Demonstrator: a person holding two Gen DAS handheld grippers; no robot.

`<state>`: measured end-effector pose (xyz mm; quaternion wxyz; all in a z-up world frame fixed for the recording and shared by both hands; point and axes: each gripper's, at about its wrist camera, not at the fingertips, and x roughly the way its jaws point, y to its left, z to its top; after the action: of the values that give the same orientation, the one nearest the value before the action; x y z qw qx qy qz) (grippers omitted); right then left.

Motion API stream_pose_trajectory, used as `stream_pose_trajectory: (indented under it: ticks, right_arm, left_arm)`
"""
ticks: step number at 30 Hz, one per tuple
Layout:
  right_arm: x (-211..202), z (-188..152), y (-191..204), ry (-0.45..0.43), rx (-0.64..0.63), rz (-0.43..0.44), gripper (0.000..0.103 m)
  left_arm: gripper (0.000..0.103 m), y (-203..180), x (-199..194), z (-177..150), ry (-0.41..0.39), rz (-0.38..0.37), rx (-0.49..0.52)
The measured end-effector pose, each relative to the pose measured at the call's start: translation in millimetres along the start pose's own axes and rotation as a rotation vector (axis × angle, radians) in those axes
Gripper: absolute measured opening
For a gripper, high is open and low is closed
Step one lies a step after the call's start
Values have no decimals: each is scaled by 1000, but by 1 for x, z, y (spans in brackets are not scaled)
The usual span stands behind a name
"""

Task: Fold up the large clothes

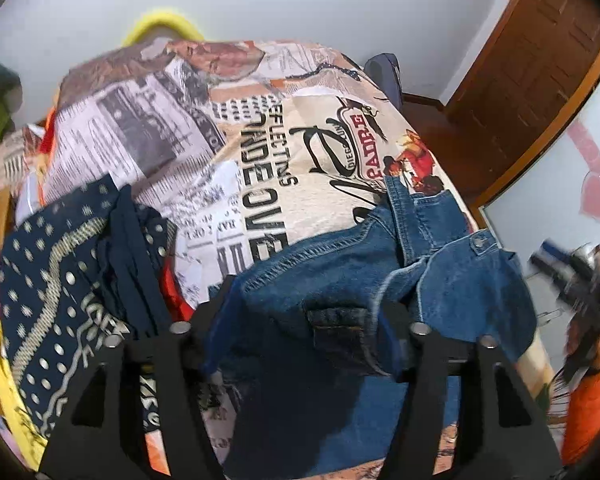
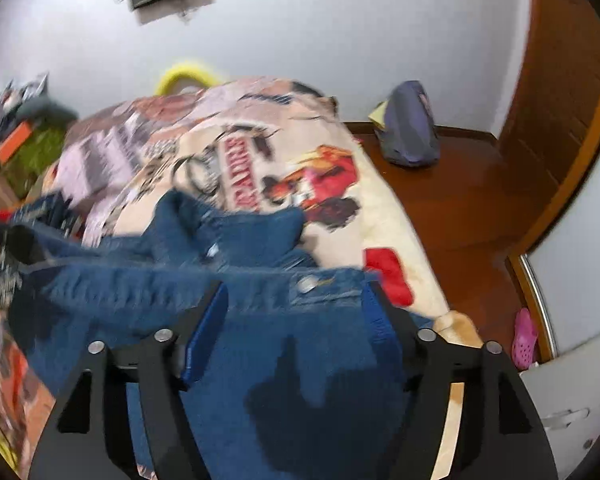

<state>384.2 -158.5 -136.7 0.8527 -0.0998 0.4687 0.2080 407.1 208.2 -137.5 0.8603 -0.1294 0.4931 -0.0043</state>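
Note:
Blue denim jeans [image 1: 340,280] lie bunched on a bed with a printed newspaper-pattern cover [image 1: 260,160]. My left gripper [image 1: 304,320] is open over the jeans near a back pocket, fingers spread wide, the denim between them. My right gripper [image 2: 296,300] is open over the jeans' waistband [image 2: 308,284] by its metal button, with cloth between the blue-padded fingers [image 2: 208,328]. The right gripper also shows blurred at the right edge of the left wrist view [image 1: 576,276]. The jeans [image 2: 240,240] trail away across the bed.
A dark blue dotted garment [image 1: 68,280] lies at the left on the bed, with red and yellow items beside it. Wooden floor [image 2: 460,208] at the right holds a purple bag [image 2: 408,128] and a pink shoe [image 2: 524,336]. A wooden door [image 1: 532,60] stands at the back right.

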Motion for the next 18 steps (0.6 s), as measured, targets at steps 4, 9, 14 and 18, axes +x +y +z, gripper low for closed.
stream_pose_trajectory:
  ticks: [4,9,14,18]
  right_arm:
    - [18,-16,32,50,-74,37,70]
    - [61,-37,69,151,-164,49,70]
    - [83,-42,76,172,-120,46,70]
    - [88,-29,71,188,-9,119,70]
  left_arm:
    - [68,13,5,-6,18,45,-15]
    - [69,33,1,-16,7,49,-56]
    - [69,22,7,-38,27,110,39]
    - [69,-8,36,-63,120,73,143]
